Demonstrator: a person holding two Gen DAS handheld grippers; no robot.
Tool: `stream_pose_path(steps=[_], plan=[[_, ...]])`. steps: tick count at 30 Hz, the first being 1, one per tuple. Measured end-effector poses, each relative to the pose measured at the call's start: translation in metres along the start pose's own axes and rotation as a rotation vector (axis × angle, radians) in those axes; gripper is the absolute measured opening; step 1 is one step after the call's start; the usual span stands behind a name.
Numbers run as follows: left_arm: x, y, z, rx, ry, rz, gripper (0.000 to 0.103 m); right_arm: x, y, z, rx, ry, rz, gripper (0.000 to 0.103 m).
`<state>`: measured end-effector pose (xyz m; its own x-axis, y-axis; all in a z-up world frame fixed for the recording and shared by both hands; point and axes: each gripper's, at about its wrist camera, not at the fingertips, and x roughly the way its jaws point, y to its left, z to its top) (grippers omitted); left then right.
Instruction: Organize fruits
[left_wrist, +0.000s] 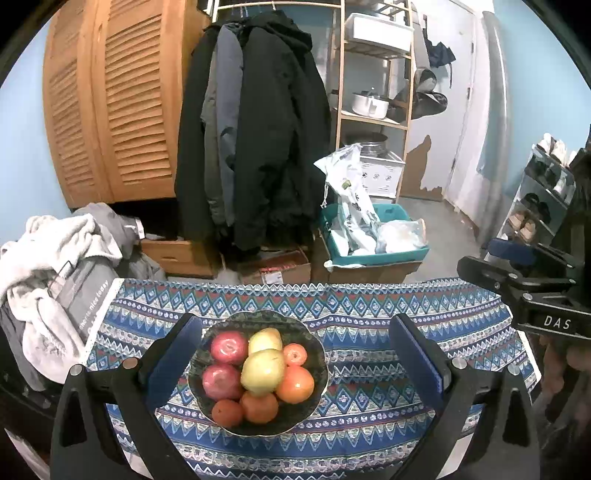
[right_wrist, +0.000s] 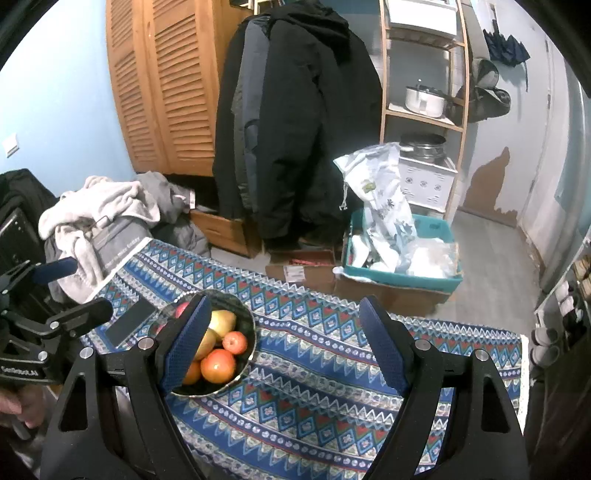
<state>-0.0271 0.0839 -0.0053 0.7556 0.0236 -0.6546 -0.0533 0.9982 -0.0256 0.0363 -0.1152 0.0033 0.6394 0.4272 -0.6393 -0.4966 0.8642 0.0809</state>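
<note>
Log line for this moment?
left gripper: open above bowl | right gripper: open, empty | fruit: all in bowl

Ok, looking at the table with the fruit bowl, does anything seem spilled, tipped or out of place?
Nothing is spilled or tipped. The bowl sits flat on the patterned cloth with all the fruit inside. One odd item: a dark phone lies on the cloth beside the bowl, which doesn't belong with the fruit. Off the table, a heap of clothes is piled untidily.
</note>
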Motion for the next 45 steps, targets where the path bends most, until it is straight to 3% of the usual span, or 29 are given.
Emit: stream_pose_path(steps=[32,45], plan=[[0.0032,-0.0065,-0.0003,0.041,0.025,0.068,0.102,-0.0009,-0.0058,-0.0013,-0.005,0.009,-0.006,0.081],[0.0068,-0.0055,-0.0026,0.036,0.048,0.055,0.102,-0.0014,-0.008,-0.0015,-0.005,0.01,-0.008,0.081]])
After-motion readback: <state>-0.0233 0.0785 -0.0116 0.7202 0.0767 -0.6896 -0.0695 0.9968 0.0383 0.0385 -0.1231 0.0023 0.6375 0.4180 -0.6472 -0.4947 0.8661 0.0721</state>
